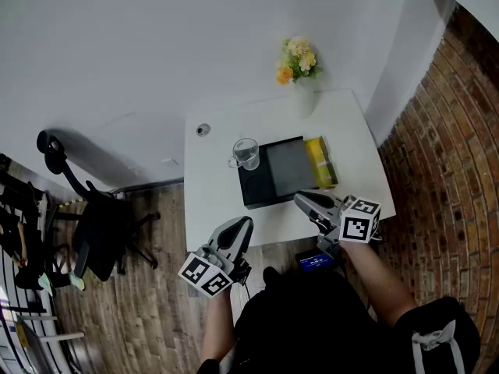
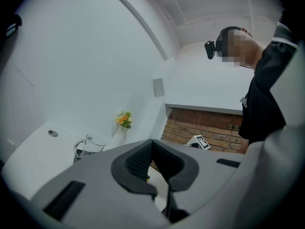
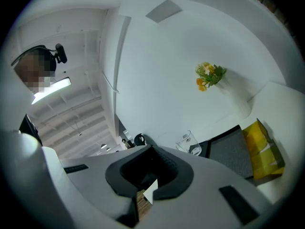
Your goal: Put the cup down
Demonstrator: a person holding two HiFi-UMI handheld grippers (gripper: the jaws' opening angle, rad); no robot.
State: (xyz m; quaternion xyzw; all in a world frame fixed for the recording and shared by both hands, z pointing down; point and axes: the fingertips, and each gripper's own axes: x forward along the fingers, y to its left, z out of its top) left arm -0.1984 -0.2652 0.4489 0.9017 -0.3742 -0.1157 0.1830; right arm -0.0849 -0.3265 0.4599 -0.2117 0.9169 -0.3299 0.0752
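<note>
A clear glass cup (image 1: 245, 153) with a handle stands upright on the white table (image 1: 214, 193), at the far left corner of a black tray (image 1: 284, 174). No gripper touches it. My left gripper (image 1: 245, 222) hovers at the table's near edge, well short of the cup, its jaws closed together with nothing between them. My right gripper (image 1: 299, 199) hangs over the near right part of the table by the tray's front edge, also shut and empty. The cup (image 2: 87, 147) shows ahead in the left gripper view, and the cup (image 3: 189, 143) sits beyond the jaws in the right gripper view.
A white vase of yellow and orange flowers (image 1: 299, 65) stands at the table's far side. A yellow packet (image 1: 321, 162) lies along the tray's right side. A round cable hole (image 1: 203, 129) is far left. An office chair (image 1: 93, 224) stands left; a brick wall (image 1: 444, 131) rises right.
</note>
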